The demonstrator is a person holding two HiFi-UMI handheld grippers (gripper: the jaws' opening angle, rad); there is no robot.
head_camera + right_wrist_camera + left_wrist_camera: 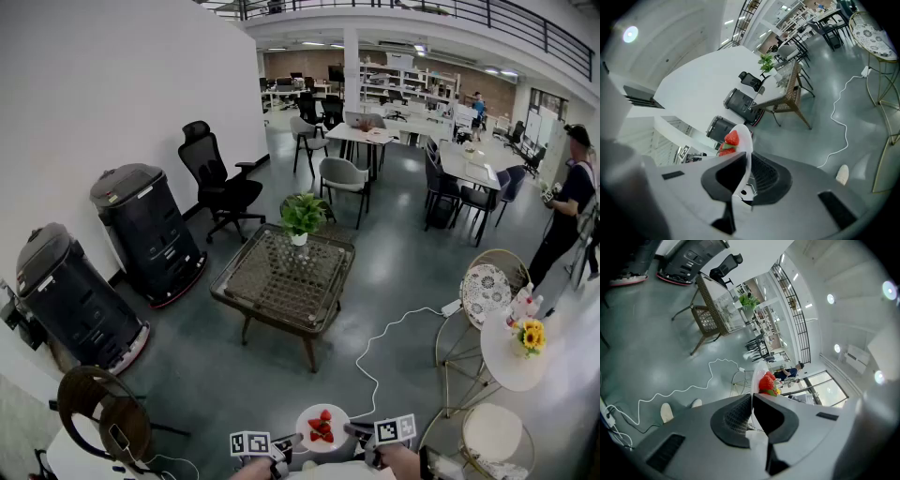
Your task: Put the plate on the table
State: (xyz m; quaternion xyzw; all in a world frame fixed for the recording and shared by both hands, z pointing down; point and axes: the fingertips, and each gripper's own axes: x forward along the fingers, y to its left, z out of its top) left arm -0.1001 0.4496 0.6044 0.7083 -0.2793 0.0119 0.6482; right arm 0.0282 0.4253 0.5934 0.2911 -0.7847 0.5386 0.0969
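Closest thing, right at the bottom of the head view: the white plate [337, 415] with strawberries [321, 427] on it, up in the air over the grey floor [206, 375] and held from both sides. The left gripper [752, 398] is clamped on one edge of the rim and the right gripper [747, 161] is pinched on the opposite edge. The glass-topped wicker table [272, 281] with a potted plant [302, 214] sits well ahead, and the plate's nowhere near it
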